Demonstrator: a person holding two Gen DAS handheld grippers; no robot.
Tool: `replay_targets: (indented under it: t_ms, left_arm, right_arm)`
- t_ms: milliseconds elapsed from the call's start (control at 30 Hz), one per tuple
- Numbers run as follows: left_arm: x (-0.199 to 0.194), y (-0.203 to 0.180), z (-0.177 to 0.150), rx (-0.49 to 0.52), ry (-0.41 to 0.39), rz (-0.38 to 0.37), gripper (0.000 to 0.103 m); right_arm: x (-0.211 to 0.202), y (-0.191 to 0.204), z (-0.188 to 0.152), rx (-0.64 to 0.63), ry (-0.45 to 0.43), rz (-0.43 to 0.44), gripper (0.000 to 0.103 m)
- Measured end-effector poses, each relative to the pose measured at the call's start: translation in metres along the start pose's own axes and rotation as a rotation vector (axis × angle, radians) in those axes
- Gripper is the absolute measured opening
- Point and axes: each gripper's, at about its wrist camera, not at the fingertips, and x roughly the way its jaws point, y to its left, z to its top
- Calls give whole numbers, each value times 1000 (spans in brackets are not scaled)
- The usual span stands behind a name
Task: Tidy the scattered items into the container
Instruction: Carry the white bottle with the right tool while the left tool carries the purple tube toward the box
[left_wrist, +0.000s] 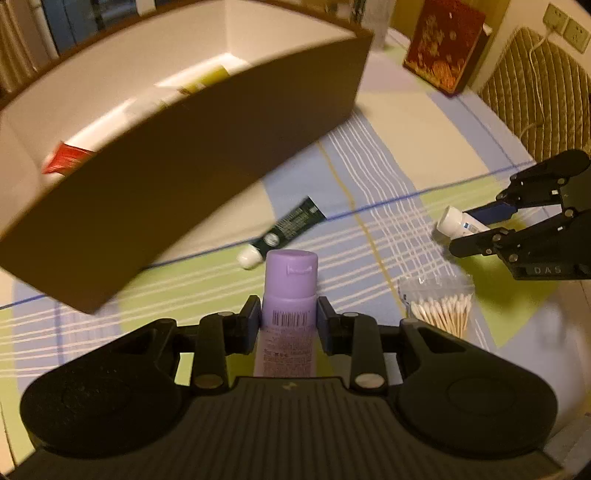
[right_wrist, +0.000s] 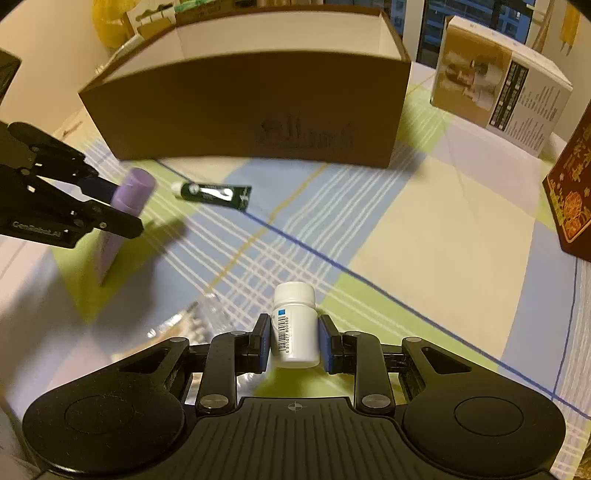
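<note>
My left gripper (left_wrist: 288, 317) is shut on a purple tube (left_wrist: 290, 295), held above the cloth; from the right wrist it shows at the left (right_wrist: 122, 206) with the purple tube (right_wrist: 131, 192) in it. My right gripper (right_wrist: 293, 339) is shut on a small white bottle (right_wrist: 295, 325); the left wrist view has that gripper (left_wrist: 476, 225) and the white bottle (left_wrist: 456, 221) at the right. The brown cardboard box (left_wrist: 192, 147) (right_wrist: 251, 107) stands ahead, white inside, holding a few items. A dark green tube (left_wrist: 288, 229) (right_wrist: 214, 194) lies on the cloth before the box.
A clear bag of cotton swabs (left_wrist: 443, 310) (right_wrist: 181, 325) lies between the grippers. A red printed box (left_wrist: 443, 44) (right_wrist: 572, 192) stands at the right, a brown-and-white carton (right_wrist: 498, 81) behind it. A checked tablecloth (right_wrist: 424, 240) covers the table. A padded chair back (left_wrist: 532, 96) is beyond.
</note>
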Motion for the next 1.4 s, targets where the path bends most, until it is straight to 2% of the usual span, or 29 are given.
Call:
replay_targets:
  t_ms: [533,1067,1400]
  left_arm:
    - [-89,8,1,-19,-184,38,27]
    - [-131,18,6,-2,-275,49,27]
    - [-141,31,8,-1,-296,49,27]
  right_arm:
    - [-32,18,27,-35,-68,6,29]
    - [-56,23,49,-30,-131,25,29]
    - [-64,30,64,-9,-176,44,29]
